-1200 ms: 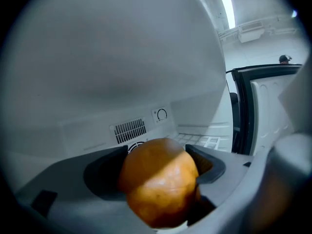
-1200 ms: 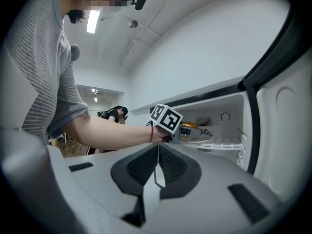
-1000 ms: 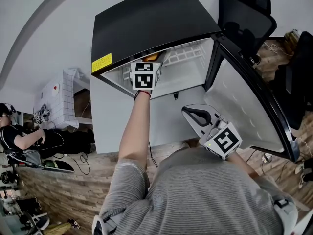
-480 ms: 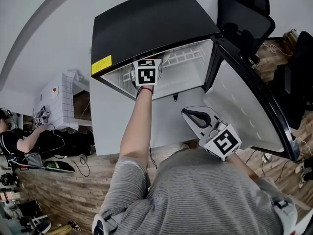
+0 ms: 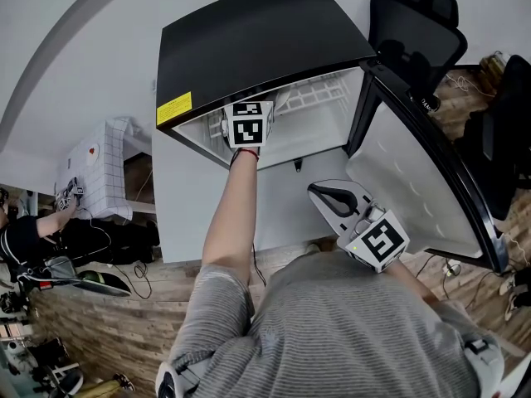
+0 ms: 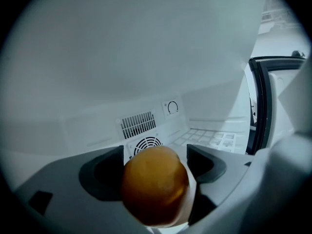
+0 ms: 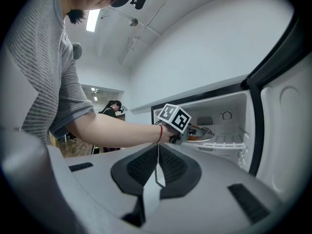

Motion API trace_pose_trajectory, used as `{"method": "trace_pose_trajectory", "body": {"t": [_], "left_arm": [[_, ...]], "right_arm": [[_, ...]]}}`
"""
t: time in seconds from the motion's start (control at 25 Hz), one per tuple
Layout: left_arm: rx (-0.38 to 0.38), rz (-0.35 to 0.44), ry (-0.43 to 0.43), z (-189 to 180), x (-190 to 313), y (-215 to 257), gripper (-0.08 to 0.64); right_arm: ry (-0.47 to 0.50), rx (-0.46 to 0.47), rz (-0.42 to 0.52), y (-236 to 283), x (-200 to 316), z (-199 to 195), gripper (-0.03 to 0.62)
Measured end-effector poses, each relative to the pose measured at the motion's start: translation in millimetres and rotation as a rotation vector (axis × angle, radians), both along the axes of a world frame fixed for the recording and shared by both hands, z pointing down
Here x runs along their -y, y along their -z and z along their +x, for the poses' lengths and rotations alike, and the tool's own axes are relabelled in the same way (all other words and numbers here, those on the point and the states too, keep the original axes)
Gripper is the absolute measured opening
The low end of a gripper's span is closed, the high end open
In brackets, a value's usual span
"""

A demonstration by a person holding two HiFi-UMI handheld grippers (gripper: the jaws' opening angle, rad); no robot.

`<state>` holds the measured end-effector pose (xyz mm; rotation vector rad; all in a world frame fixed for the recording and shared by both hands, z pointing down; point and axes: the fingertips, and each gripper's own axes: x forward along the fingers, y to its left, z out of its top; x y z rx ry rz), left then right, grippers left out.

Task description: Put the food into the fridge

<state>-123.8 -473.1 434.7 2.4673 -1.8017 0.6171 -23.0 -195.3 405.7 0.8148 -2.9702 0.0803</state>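
Orange fruit (image 6: 155, 189), clamped in left hand-held gripper (image 6: 155, 164)

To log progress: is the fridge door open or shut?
Open. The fridge door stands swung aside, and the white interior shows.

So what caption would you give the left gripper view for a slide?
Left gripper grips an orange fruit inside the fridge, facing its fan vent.
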Motion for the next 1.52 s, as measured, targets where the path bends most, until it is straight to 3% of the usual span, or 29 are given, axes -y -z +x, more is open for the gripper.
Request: {"method": "trace_pose_trajectory", "body": {"t": [0.56,0.92,1.32,1.52], "left_arm": [[-0.036,0.101,0.005,-11.6,-20.7,18.1,0.394],[-0.107,0.106,0.018,-22.3,-35.4,14.2,0.393],[-0.095,0.138,0.024,-27.8,-54.8,22.6,0.388],[-0.094,0.145,0.037,-31.4,-63.9,23.3,0.310]], "right_arm": [[-0.003,0.002,0.015,1.0,-1.1,-8.9,0.014],[0.020,-0.010,0.016,1.4,-9.8,-15.6,0.014],[0.028,-0.017,0.022,2.1,-20.4,-24.0,0.014],[0.012,-0.012,0.032,2.2,-22.3,-24.7,0.014]]}}
